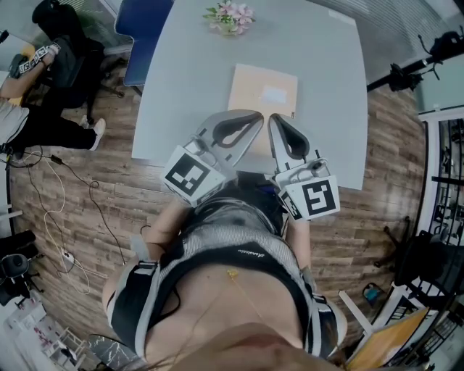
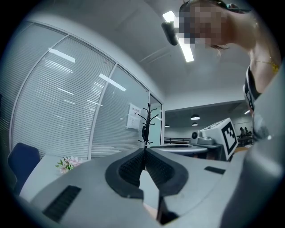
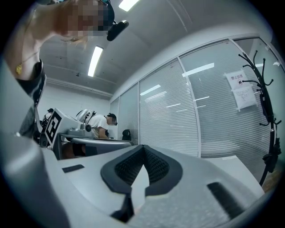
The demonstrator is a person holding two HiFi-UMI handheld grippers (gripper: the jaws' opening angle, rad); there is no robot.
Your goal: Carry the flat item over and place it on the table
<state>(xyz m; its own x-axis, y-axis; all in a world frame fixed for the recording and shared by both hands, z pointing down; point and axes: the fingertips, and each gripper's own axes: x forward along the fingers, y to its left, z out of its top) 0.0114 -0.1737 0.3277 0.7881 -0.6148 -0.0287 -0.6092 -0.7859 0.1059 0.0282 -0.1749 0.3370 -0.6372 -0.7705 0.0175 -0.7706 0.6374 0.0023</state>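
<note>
The flat tan envelope (image 1: 264, 90) lies flat on the grey table (image 1: 322, 65), roughly mid-table and well short of the flower bunch (image 1: 230, 16) at the far edge. The left gripper (image 1: 254, 117) and right gripper (image 1: 276, 121) hang side by side above the envelope's near edge, each with jaws pressed together on nothing. The placing looks done, so the step in hand seems to be letting go and clearing off. The next move likely calls for drawing both grippers back past the near edge without nudging the envelope.

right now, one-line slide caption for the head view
Shut left tongs and right tongs poised near a flat tan cardboard envelope lying on a grey table
</note>
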